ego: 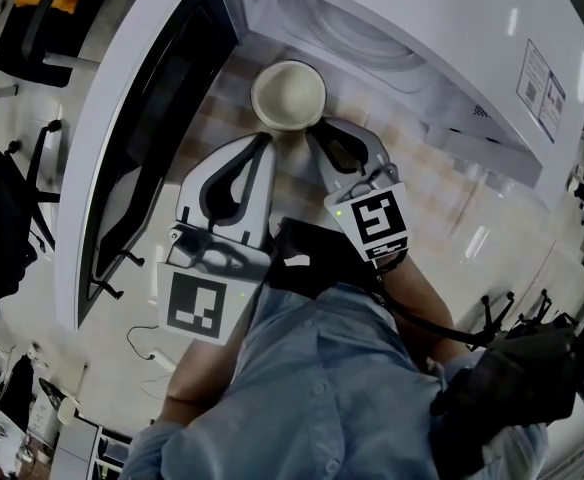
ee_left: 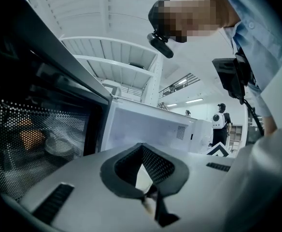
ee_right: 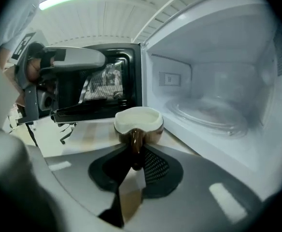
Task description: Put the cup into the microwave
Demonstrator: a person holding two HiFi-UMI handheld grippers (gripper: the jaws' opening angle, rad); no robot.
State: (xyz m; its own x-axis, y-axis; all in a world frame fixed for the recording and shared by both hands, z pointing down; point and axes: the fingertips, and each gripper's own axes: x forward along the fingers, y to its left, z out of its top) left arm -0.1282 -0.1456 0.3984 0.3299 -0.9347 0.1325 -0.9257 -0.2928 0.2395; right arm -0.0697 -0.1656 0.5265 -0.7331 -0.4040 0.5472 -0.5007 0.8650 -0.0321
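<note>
Gripping a cup (ee_right: 137, 121) beside an open microwave (ee_right: 218, 47)
Pinches the brown handle (ee_right: 134, 141) between the jaws of the right gripper (ee_right: 133, 159), cream-lined cup upright just outside the cavity; shows a glass turntable (ee_right: 211, 116) inside, the door (ee_right: 102, 88) swung open behind.

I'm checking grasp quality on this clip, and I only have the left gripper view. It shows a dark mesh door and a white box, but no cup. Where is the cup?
Observer: The brown cup with a cream inside stands on the pale striped tabletop, just in front of the open white microwave.
Operator: Is anything holding it?
Observer: Yes. The right gripper has its fingers closed on the cup's handle.
Operator: Is the oven cavity free?
Observer: Only its glass turntable shows inside.
</note>
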